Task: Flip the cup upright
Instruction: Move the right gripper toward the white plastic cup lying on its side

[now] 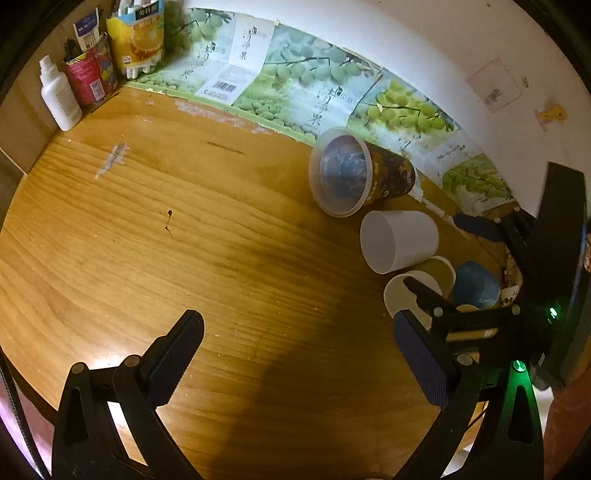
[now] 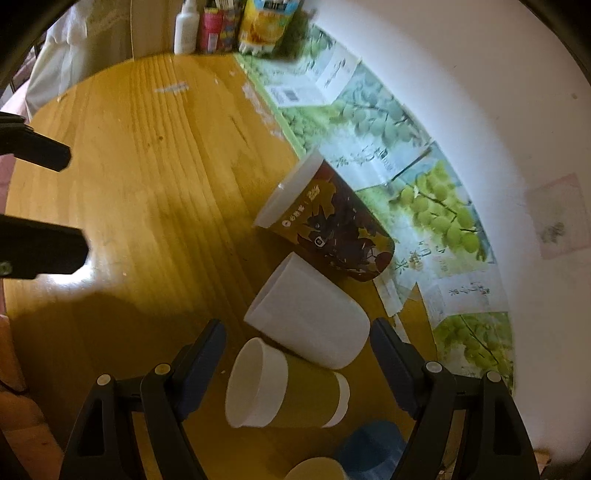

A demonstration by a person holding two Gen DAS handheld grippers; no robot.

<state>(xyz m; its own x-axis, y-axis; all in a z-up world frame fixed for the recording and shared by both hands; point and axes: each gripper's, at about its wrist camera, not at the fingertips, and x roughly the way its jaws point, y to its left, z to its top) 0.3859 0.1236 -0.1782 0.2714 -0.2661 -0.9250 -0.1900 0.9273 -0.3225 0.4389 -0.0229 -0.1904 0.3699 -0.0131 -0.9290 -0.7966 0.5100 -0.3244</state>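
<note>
Wooden table (image 2: 147, 206): olive paper cup (image 2: 284, 391) on side; right hand-held gripper (image 2: 297, 339) wide open, empty.

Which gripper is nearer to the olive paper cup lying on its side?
Right. The right gripper is open directly over the olive paper cup; the left gripper hangs open over bare table, apart from it.

Four cups lay on their sides in a row along the wall edge of the table (image 2: 147, 166). The printed cup (image 2: 328, 221) lay farthest back. Just before it lay the plain cup (image 2: 310, 314), touching the sleeved paper cup (image 2: 284, 391) in front of it. The small cup (image 2: 373, 450) lay nearest, behind the paper cup's base. A bottle (image 2: 185, 27) and cartons (image 2: 264, 26) stood far behind the printed cup, at the table's back corner.
</note>
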